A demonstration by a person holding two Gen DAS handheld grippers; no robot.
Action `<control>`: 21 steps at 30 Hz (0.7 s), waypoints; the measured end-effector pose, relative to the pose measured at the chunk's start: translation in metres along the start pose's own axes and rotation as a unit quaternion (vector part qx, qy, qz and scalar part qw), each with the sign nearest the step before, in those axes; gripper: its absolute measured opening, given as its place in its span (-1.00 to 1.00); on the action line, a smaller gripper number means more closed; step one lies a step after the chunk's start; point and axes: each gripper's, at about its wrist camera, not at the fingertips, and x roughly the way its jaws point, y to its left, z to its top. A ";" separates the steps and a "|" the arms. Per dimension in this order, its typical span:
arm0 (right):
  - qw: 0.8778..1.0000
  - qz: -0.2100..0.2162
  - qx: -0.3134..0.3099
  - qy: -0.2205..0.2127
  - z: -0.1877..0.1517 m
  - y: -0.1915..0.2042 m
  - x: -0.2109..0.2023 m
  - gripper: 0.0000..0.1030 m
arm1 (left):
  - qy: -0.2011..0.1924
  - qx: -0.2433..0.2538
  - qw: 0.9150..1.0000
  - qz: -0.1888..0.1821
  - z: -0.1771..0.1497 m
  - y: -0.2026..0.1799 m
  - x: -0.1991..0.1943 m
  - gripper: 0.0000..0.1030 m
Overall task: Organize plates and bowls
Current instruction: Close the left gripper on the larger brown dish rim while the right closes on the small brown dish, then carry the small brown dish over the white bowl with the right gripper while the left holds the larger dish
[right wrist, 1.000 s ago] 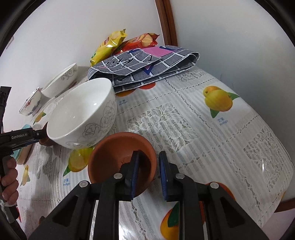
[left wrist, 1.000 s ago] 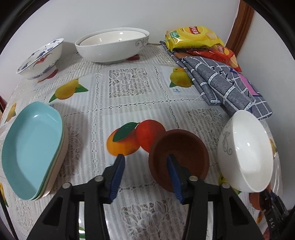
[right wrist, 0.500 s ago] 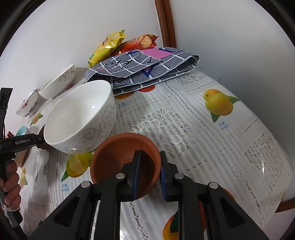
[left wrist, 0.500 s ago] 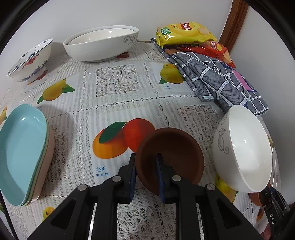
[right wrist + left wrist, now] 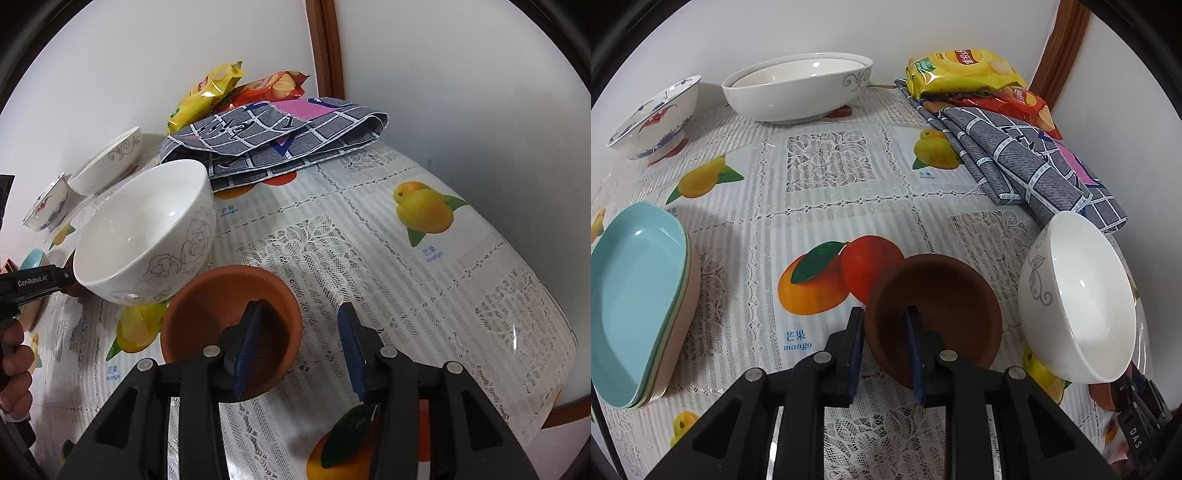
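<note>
My left gripper (image 5: 884, 341) is shut on the near rim of a dark brown bowl (image 5: 942, 306) that stands on the tablecloth. A white floral bowl (image 5: 1082, 302) stands just right of it and also shows in the right wrist view (image 5: 147, 236). My right gripper (image 5: 297, 350) is open, its left finger inside a terracotta bowl (image 5: 229, 314) and its right finger outside the rim. A stack of plates with a light blue one on top (image 5: 635, 299) lies at the left.
A large white oval bowl (image 5: 798, 88) and a blue-and-red patterned bowl (image 5: 653, 118) stand at the back. A folded grey checked cloth (image 5: 1015, 162) and chip bags (image 5: 964, 74) lie at the back right by the wall. The table edge runs close on the right (image 5: 554, 369).
My left gripper closed onto the dark brown bowl's rim. My right gripper opened and let go of the terracotta bowl's rim.
</note>
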 end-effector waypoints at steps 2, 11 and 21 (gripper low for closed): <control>1.000 -0.003 -0.003 -0.005 -0.001 0.002 0.000 -0.16 | -0.002 0.001 1.000 -0.001 0.000 0.000 0.000 -0.57; 1.000 -0.008 0.001 -0.012 -0.002 0.007 0.000 0.04 | 0.005 -0.008 1.000 -0.013 0.002 0.005 0.002 -0.57; 1.000 0.009 0.022 -0.003 0.000 0.007 -0.003 -0.60 | 0.011 -0.008 1.000 -0.027 0.000 0.002 -0.001 -0.73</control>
